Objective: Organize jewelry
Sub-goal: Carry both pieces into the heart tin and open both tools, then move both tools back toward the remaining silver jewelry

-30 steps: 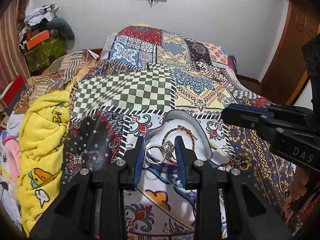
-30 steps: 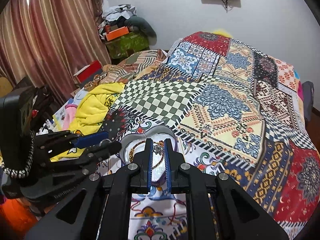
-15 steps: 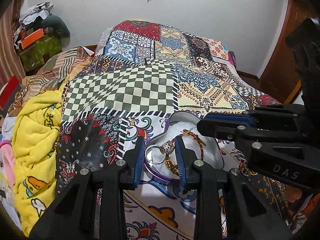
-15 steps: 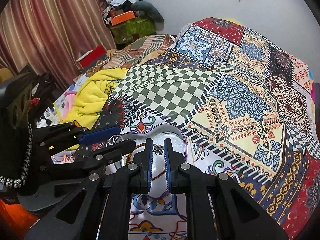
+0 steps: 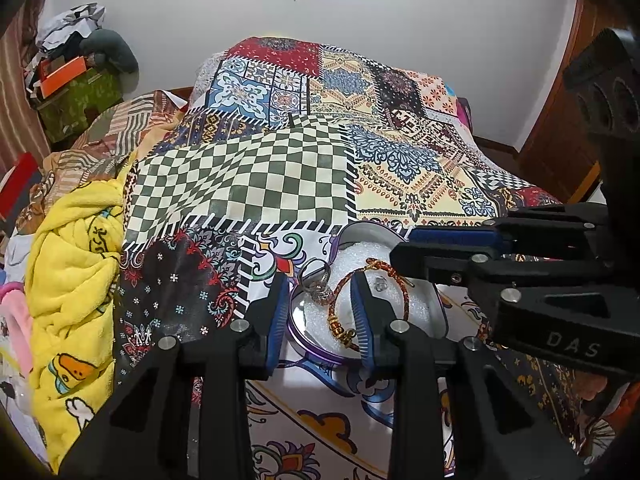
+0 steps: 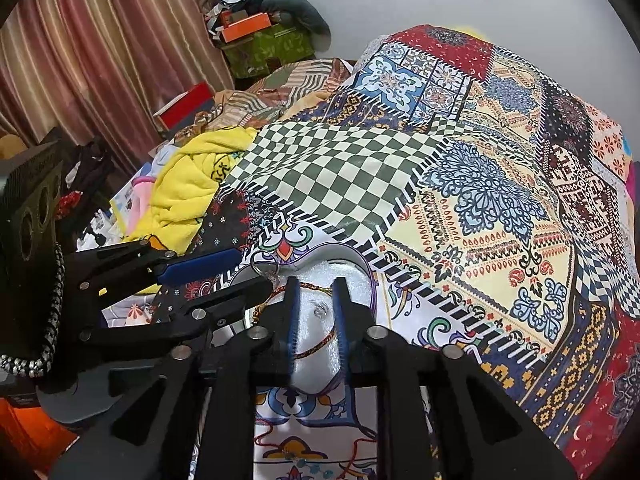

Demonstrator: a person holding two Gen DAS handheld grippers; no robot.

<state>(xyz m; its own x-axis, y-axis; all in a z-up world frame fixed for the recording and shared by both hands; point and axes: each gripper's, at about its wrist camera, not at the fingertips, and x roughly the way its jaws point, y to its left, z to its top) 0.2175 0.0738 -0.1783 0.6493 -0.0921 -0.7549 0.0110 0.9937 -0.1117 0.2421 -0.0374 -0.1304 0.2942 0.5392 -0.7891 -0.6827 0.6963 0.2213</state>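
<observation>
A heart-shaped tin (image 5: 437,312) with a purple rim and white foam lining lies on the patchwork bedspread. A silver ring (image 5: 316,286) leans at the tin's left rim. A red-and-gold cord bracelet (image 5: 335,308) lies on the foam, and a small clear sparkly piece (image 5: 380,285) rests beside it. My left gripper (image 5: 318,280) is open, its fingers on either side of the ring without touching it. My right gripper (image 6: 316,282) hovers open over the foam, and the small sparkly piece (image 6: 320,312) lies loose below its fingers. From the right wrist view, the tin's wall (image 6: 360,264) shows just beyond.
A yellow towel (image 5: 76,280) is bunched at the bed's left edge. Boxes and clothes (image 6: 260,36) are piled by the curtain. The right gripper (image 5: 402,246) reaches in from the right, close above the tin. The bedspread (image 5: 248,176) stretches away behind.
The right gripper's jaws have parted, and the small sparkly piece they held now lies on the foam. Both grippers have moved closer over the tin.
</observation>
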